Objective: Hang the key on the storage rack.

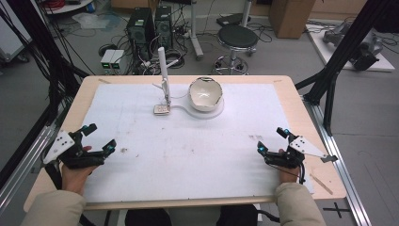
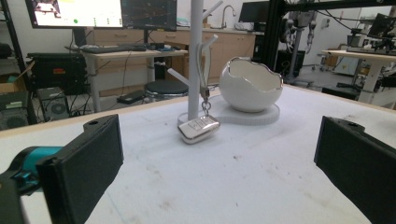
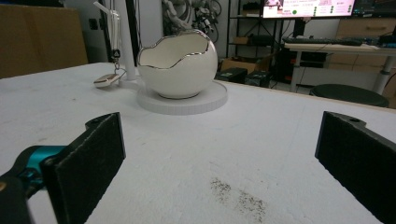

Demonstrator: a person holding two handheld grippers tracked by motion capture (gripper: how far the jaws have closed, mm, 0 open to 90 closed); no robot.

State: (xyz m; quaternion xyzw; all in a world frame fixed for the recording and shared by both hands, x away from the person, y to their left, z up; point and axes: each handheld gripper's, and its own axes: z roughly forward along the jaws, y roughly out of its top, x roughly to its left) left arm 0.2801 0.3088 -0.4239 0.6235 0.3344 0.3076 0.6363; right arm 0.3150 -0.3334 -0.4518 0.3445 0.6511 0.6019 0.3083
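Key fob hanging at stand foot, ahead of left gripper; both grippers' jaws apart, empty.

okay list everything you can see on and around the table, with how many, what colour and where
table: one, light wood, centre of the high view
white mat: one, white with dark smudges, covers most of the tabletop
egg-shaped bowl: one, white with a silvery jagged rim, far middle of the mat, on a round white base
round base: one, white, under the bowl
peg stand: one, white, upright, left of the bowl
key fob: one, silvery, on a strap hanging from the stand, resting on the mat at its foot
stool: one, black seat, floor beyond the table
computer towers: two, black, floor beyond the table
left hand-held gripper: one, black with teal, near left, jaws apart
right hand-held gripper: one, black with teal, near right, jaws apart
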